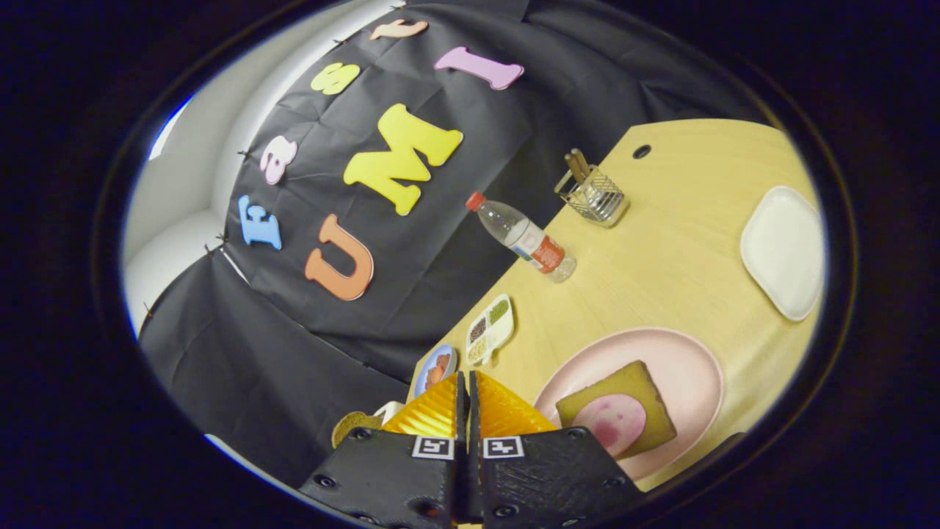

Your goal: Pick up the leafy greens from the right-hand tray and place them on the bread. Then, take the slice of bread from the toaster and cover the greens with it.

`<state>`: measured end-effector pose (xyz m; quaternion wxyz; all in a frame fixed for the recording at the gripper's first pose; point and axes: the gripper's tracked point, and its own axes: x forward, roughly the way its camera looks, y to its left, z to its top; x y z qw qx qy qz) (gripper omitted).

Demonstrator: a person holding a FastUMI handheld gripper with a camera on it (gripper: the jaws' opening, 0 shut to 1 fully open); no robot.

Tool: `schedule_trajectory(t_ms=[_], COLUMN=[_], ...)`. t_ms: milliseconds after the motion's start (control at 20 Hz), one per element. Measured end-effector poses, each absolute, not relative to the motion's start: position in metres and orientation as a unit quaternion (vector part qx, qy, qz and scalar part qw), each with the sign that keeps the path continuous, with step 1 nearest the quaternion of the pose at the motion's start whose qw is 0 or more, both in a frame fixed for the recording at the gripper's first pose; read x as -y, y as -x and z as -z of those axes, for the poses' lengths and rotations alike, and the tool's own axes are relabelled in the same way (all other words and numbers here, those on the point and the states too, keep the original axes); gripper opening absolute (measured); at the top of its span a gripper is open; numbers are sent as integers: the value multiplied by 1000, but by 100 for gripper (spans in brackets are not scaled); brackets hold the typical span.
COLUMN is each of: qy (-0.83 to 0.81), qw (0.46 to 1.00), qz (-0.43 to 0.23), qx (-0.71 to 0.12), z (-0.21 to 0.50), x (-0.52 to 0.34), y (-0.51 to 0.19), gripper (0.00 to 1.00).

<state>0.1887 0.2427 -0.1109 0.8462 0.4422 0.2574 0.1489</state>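
My gripper is shut, its two fingertips pressed together with nothing showing between them. Just right of the fingers a pink plate rests on the wooden table, holding a square slice of brown bread with a round pink slice of meat on it. Left of the fingers, partly hidden by them, a second brown bread slice stands beside a white object. Beyond the fingertips lies a small white divided tray with green, dark and pale fillings. A white tray sits further right with nothing visible on it.
A small blue plate with brownish food lies just ahead of the fingertips. Further back stand a plastic bottle with a red cap and a wire holder with brown sticks. The table ends at the black cloth wall.
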Motion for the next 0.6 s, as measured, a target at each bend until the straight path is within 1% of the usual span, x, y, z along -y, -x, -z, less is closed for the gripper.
schedule_trajectory(t_ms=[300,450,600], qy=[-419,-404,-366], qw=[865,872,891], qz=[-93,-72,-58], qx=[-260,-267,-264], z=[140,156,167], x=[-195,-180,-170], y=[-192,-190,-191], gripper=[0,0,0])
